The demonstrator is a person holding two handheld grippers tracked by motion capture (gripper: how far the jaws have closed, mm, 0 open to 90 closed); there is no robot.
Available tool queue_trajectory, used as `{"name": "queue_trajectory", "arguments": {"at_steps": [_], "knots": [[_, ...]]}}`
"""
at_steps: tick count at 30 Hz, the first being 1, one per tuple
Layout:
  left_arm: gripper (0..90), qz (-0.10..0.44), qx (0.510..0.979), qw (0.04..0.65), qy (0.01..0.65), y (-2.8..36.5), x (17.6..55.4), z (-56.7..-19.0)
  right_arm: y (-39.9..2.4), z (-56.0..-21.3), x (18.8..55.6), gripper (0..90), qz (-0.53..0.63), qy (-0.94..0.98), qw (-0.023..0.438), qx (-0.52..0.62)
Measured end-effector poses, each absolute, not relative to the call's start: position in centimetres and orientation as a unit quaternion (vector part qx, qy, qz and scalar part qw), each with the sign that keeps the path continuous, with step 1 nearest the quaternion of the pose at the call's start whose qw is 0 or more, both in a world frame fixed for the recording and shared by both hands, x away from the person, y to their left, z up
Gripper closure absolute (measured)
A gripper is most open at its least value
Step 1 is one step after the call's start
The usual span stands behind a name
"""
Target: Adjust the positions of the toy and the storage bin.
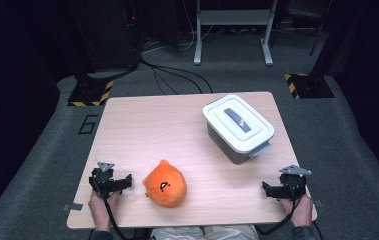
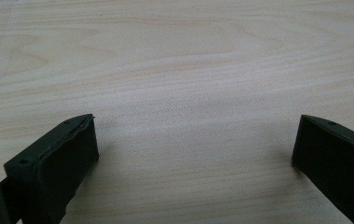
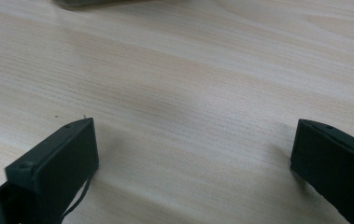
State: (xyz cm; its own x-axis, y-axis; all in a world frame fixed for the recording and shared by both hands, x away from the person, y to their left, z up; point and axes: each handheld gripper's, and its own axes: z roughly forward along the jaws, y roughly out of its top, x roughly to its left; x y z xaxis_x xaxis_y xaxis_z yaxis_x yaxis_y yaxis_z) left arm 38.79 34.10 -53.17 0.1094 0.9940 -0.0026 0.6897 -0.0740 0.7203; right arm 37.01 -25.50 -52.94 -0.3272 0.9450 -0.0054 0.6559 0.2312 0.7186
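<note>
— How's the light on your high view?

— Your table (image 1: 142, 125) is evenly lit from above, while the floor and the corners around it fall off into near black. The white box lid (image 1: 238, 121) is bright, almost washed out, and the whole picture is soft and grainy.

— And your two gripper views?

— Both are dimmer and warm. Your jaws throw soft shadows onto the wood just beside them. The wood grain reads clearly mid-picture; the jaw edges nearest the lens are slightly blurred.
</note>
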Motion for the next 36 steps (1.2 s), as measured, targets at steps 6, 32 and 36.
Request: {"name": "queue_trajectory", "arguments": {"at_steps": [6,32,36], "knots": [[0.1,0.260,0.685,0.293,0.615,34.1,38.8,-53.2,-25.5,-52.9,37.0,0.8,0.314,0.753,0.226,0.532],[0.2,0.260,0.685,0.292,0.615,34.0,38.9,-53.1,-20.5,-49.9,35.8,1.0,0.332,0.783,0.209,0.483],[0.2,0.260,0.685,0.292,0.615,34.0,38.9,-53.1,-19.6,-49.1,35.7,1.1,0.341,0.787,0.205,0.472]]}}
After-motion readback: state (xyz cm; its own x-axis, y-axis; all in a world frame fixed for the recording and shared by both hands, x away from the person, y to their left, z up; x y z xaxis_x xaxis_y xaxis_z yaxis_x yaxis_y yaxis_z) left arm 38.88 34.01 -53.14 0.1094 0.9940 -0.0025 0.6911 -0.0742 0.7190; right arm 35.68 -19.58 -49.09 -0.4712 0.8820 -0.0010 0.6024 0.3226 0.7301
